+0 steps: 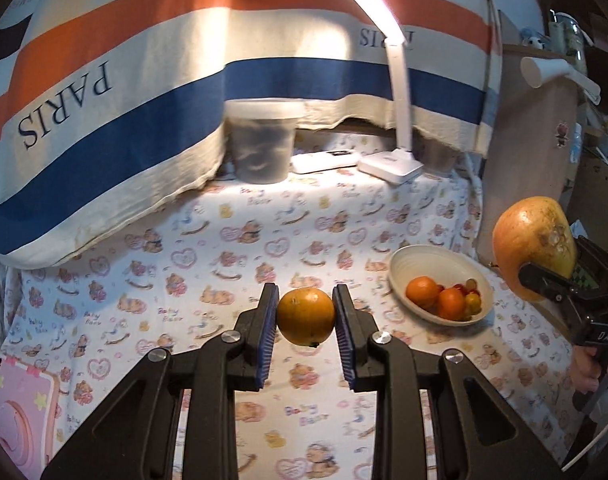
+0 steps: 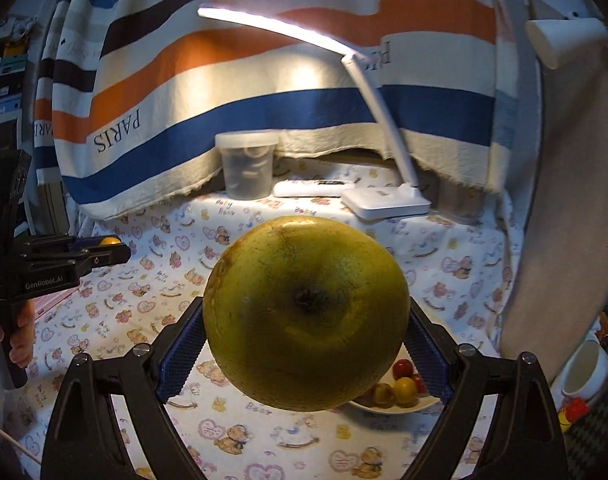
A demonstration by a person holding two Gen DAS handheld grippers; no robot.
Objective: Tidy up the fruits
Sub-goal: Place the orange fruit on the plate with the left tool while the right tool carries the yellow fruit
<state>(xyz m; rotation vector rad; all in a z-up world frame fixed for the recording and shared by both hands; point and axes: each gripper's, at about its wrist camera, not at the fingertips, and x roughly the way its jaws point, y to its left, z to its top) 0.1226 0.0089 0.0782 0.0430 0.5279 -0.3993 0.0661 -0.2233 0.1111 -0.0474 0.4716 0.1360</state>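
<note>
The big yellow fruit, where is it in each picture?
Left wrist view: the big yellow fruit is at the far right edge, held above the bowl by the right gripper.
Right wrist view: it fills the middle, clamped between the blue pads.
Shared landmark: the white desk lamp at the back of the table.

Beyond my jaws, "PARIS" runs upside down on the striped cloth (image 1: 103, 92). "Baby Bear" dots the tablecloth (image 1: 263, 248) beneath them. My left gripper (image 2: 115, 249) reads "GenRobot.AI"; my right gripper (image 1: 544, 276), "DAS".
</note>
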